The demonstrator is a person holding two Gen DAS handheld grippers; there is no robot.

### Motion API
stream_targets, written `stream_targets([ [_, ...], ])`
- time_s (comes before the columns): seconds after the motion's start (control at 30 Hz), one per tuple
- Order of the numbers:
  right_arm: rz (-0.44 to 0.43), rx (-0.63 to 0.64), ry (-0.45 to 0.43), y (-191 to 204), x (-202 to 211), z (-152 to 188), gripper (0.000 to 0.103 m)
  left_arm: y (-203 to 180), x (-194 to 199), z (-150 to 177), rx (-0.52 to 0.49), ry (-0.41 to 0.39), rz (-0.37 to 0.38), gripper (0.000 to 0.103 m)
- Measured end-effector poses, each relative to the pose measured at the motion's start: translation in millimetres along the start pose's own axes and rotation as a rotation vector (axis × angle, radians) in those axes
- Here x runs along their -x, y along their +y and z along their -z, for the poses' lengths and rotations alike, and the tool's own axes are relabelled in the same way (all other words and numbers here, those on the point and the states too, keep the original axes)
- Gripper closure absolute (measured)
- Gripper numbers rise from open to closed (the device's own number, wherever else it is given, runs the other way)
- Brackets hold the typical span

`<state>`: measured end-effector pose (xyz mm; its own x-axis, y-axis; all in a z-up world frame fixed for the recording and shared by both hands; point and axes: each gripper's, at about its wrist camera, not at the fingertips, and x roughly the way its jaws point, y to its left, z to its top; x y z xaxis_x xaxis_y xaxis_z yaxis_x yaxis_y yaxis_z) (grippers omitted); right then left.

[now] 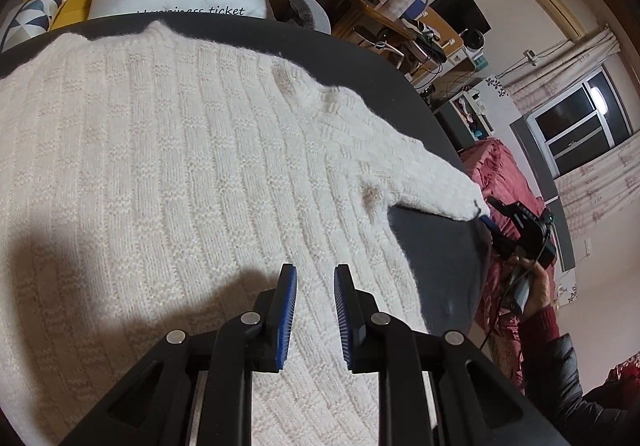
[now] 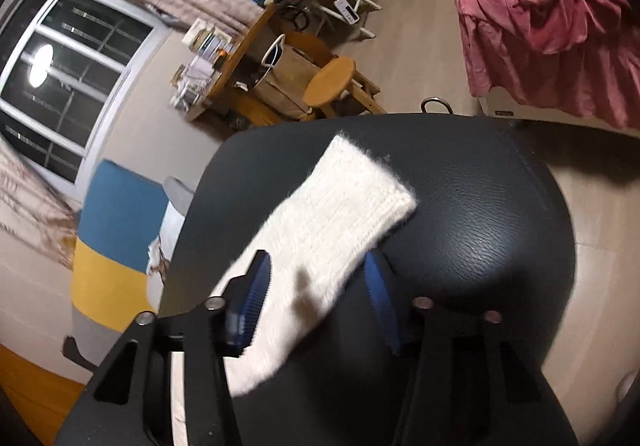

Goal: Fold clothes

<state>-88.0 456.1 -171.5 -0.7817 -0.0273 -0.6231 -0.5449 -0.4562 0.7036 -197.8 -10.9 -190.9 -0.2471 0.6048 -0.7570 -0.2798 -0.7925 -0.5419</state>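
Left gripper agape over sweater (cream knit), black table.

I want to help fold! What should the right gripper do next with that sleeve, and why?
Probably close on the sleeve. The right gripper is open with the sleeve between its fingers, and the sweater lies flat on the dark table, so the sleeve could then fold inward.

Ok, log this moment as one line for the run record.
stage: sleeve fold starting | sweater: flat on dark surface | left gripper: open, over body | right gripper: open, straddling sleeve cuff
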Motion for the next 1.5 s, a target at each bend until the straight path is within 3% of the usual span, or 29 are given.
stream_targets([
  [0.07, 0.0, -0.009, 0.0, -0.2, -5.9, -2.3, 0.068, 0.5, -0.1, 0.2, 0.002, 0.0, -0.001, 0.084],
  [0.13, 0.001, -0.008, 0.022, 1.3, -12.9, -2.6, 0.086, 1.1, -0.4, 0.2, 0.001, 0.001, -0.001, 0.084],
  [0.2, -0.001, 0.0, 0.036, 3.4, -17.5, -2.6, 0.094, 1.6, -1.2, -0.1, -0.001, 0.001, -0.003, 0.084],
  [0.33, -0.042, 0.063, 0.033, 16.5, -13.8, -0.6, 0.094, -1.6, 1.0, -2.1, -0.005, -0.004, 0.004, 0.084],
  [0.5, -0.162, 0.248, 0.072, 67.5, -4.9, 17.9, 0.094, -12.0, 5.4, -9.1, -0.003, -0.018, 0.043, 0.084],
  [0.77, -0.236, 0.445, 0.189, 129.4, -19.3, 71.7, 0.094, -60.6, 5.1, -48.7, 0.054, 0.035, 0.262, 0.084],
  [1.0, -0.26, 0.6, 0.313, 161.6, -37.4, 125.6, 0.094, -108.1, -23.1, -70.5, 0.055, 0.133, 0.327, 0.08],
  [1.23, -0.24, 0.85, 0.394, 188.7, -41.5, 189.3, 0.094, -79.0, -43.9, -69.3, 0.231, 0.176, 0.345, 0.078],
  [1.5, -0.164, 1.19, 0.368, 207.0, -25.1, 246.9, 0.094, -50.5, -55.5, -71.9, 0.343, 0.207, 0.353, 0.078],
])
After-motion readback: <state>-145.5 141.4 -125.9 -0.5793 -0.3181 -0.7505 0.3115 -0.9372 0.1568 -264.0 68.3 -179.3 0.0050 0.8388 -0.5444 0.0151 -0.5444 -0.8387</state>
